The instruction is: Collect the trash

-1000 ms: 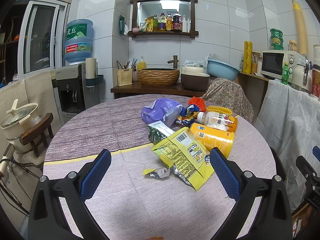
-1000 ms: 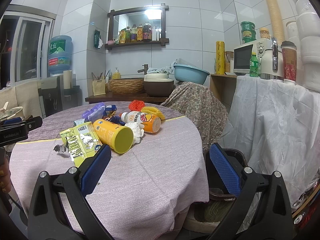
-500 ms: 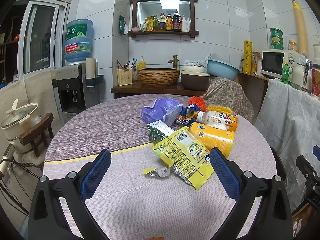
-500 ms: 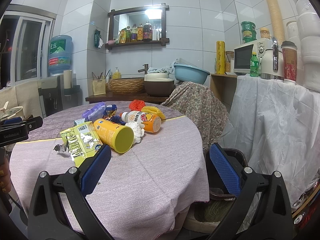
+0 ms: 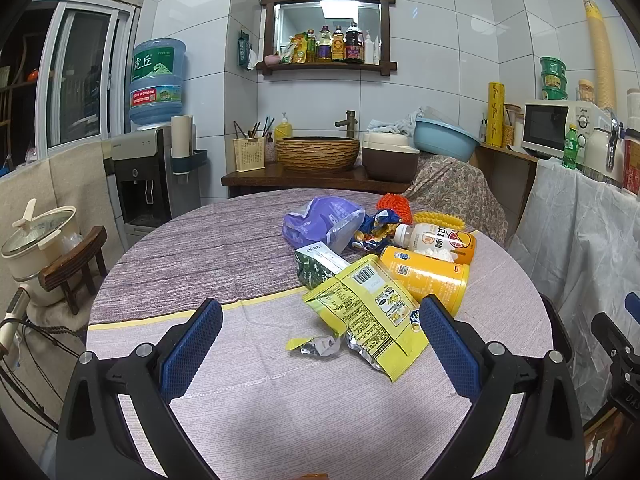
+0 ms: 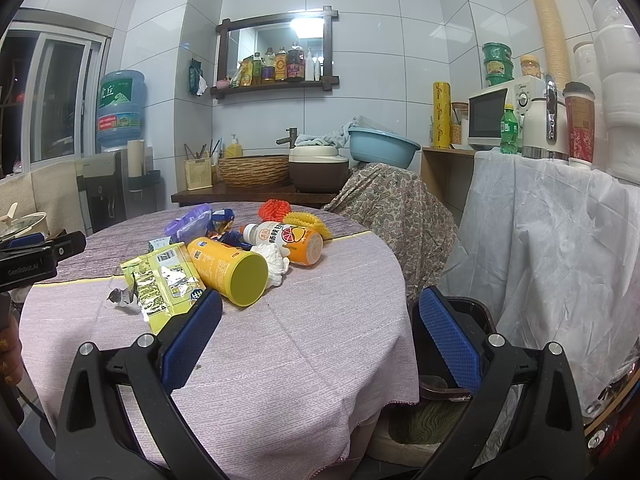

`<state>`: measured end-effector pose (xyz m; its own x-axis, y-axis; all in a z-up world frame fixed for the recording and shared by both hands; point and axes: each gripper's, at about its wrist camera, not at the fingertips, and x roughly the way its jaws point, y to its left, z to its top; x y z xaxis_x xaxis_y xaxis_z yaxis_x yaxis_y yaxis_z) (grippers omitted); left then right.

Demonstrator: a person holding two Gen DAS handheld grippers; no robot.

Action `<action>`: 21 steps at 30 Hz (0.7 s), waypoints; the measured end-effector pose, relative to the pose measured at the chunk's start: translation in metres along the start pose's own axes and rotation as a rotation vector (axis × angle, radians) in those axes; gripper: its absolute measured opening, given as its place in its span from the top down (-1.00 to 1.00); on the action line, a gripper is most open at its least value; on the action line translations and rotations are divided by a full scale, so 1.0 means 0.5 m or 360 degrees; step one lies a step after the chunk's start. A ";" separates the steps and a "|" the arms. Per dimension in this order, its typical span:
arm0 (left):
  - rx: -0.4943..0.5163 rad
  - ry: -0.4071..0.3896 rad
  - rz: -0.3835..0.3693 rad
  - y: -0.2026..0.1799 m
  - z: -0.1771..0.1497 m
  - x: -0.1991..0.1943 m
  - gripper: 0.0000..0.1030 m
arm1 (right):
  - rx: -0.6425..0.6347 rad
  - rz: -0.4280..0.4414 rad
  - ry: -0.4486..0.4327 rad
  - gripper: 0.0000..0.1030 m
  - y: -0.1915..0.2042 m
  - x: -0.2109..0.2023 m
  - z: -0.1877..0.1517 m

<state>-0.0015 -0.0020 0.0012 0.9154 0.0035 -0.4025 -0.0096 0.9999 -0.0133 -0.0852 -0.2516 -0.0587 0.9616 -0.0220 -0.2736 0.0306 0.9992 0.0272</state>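
Observation:
Trash lies in a heap on the round table (image 5: 256, 412): a yellow snack bag (image 5: 366, 310), a torn foil scrap (image 5: 320, 346), a green carton (image 5: 318, 266), a yellow can on its side (image 5: 426, 276), an orange drink bottle (image 5: 438, 238), a purple bag (image 5: 320, 224). My left gripper (image 5: 320, 344) is open and empty, above the table just short of the snack bag. My right gripper (image 6: 320, 332) is open and empty near the table's right edge, with the can (image 6: 232, 270) and snack bag (image 6: 160, 282) ahead to its left.
A dark bin (image 6: 460, 312) stands on the floor by the table's right side. A draped shelf (image 6: 560, 240) with a microwave is on the right. A water dispenser (image 5: 154, 168), a counter with a basket sink (image 5: 318, 154) and a pot on a stool (image 5: 40, 244) stand behind and left.

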 end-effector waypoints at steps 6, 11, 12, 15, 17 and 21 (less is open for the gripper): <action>0.0001 0.0000 -0.0001 0.000 0.000 0.000 -0.90 | -0.0002 0.0001 0.0001 -0.89 0.000 -0.001 0.001; 0.0000 0.0002 -0.0001 0.000 0.000 0.000 -0.90 | -0.0001 -0.0001 0.0002 -0.89 -0.001 -0.002 0.004; 0.0001 0.0003 0.0001 0.000 0.000 0.000 -0.90 | -0.0002 -0.0001 0.0002 -0.89 -0.001 -0.002 0.005; 0.0003 0.0002 0.0005 0.000 -0.002 0.000 -0.90 | -0.0002 -0.0001 0.0002 -0.89 0.001 0.001 -0.005; 0.0007 0.0005 0.0005 -0.004 -0.005 0.006 -0.90 | 0.0001 0.0002 0.0006 -0.89 -0.002 -0.002 -0.003; 0.0020 0.0017 0.0016 0.003 -0.006 0.014 -0.90 | 0.0002 0.0023 0.0040 -0.89 0.010 0.020 -0.014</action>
<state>0.0038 -0.0005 -0.0044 0.9108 0.0134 -0.4126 -0.0138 0.9999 0.0019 -0.0771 -0.2465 -0.0682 0.9548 -0.0069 -0.2971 0.0173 0.9993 0.0325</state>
